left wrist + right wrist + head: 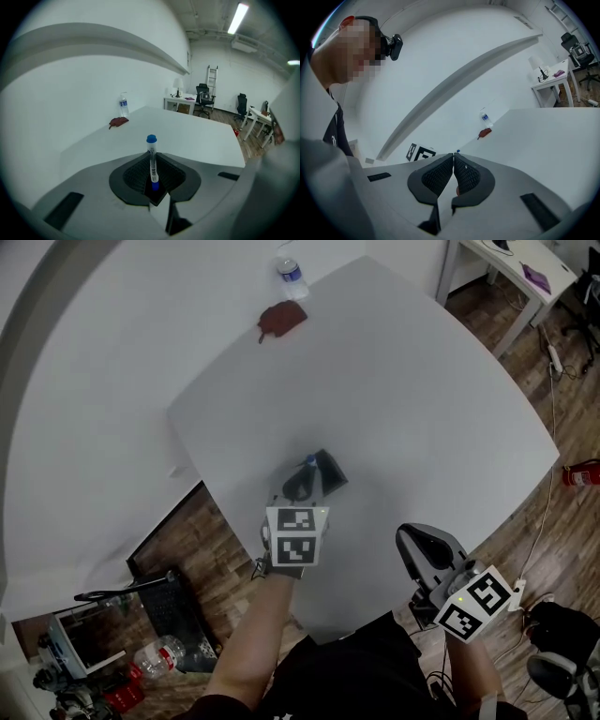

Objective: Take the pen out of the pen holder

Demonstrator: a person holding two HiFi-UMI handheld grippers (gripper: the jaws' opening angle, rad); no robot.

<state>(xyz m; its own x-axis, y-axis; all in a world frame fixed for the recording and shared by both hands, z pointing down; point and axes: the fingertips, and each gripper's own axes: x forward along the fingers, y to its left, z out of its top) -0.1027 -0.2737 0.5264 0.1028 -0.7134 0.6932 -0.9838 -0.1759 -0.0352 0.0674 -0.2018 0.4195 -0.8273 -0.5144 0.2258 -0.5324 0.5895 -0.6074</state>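
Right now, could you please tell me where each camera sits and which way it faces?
Head view: on the person's head, facing steeply down at the white table; the arms, left hand-held gripper and right hand-held gripper show.
Left gripper view: rides the left hand-held gripper, looking across the table along jaws shut on the pen.
Right gripper view: rides the right hand-held gripper, looking along its shut jaws; the person shows.
All three share the water bottle and red cloth.

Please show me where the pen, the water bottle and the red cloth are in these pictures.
pen (152, 163), left gripper view, middle of its white barrel.
water bottle (123, 106), left gripper view, its clear body.
red cloth (281, 319), head view, its centre.
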